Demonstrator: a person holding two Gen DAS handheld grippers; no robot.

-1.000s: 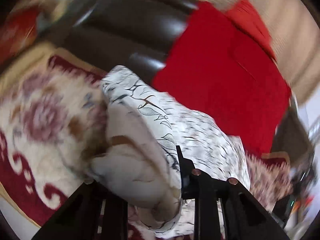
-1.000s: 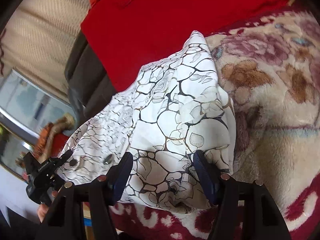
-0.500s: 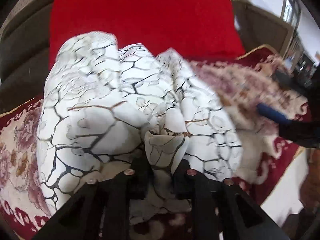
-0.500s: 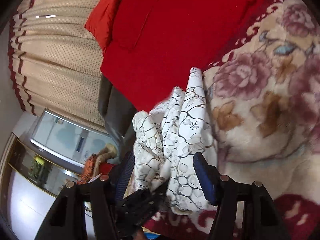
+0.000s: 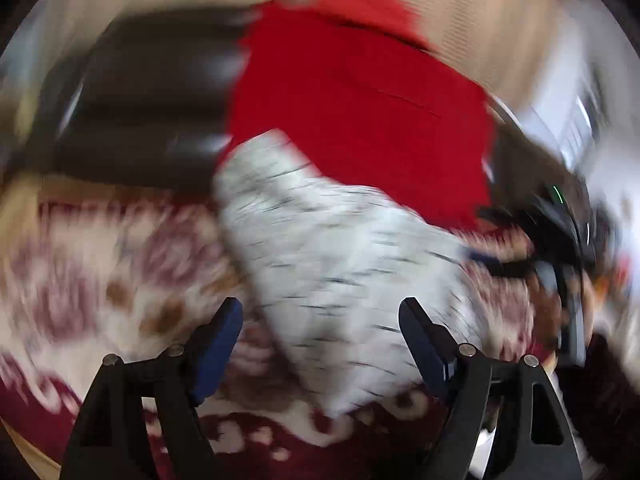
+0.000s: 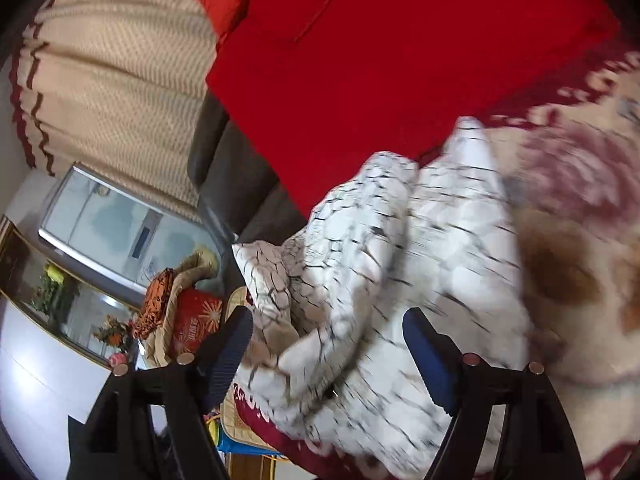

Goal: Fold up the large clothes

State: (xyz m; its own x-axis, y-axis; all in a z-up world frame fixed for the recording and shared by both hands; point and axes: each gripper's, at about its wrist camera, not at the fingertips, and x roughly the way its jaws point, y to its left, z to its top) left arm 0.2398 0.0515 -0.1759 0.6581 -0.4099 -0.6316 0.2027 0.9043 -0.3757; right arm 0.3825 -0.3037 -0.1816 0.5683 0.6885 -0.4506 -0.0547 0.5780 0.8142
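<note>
A white garment with a black and brown crackle print (image 5: 344, 256) lies bunched on a floral cream and maroon blanket (image 5: 100, 264). The left wrist view is blurred by motion. My left gripper (image 5: 320, 332) is open, with its blue-padded fingers on either side of the garment's near end and nothing held. My right gripper (image 6: 328, 340) is open over the same garment (image 6: 400, 280), which lies in loose folds between and beyond its fingers. The right gripper's body also shows at the right edge of the left wrist view (image 5: 560, 240).
A red cloth (image 6: 392, 52) covers a dark leather sofa (image 5: 148, 108) behind the garment. A beige curtain (image 6: 112, 76) hangs at the back. A glass-topped cabinet (image 6: 112, 232) with a pile of cloths (image 6: 176, 304) stands to the left, past the blanket's edge.
My left gripper was shut on a fold of the garment and has let it go and opened. The garment has dropped onto the blanket. Both cameras have swung.
</note>
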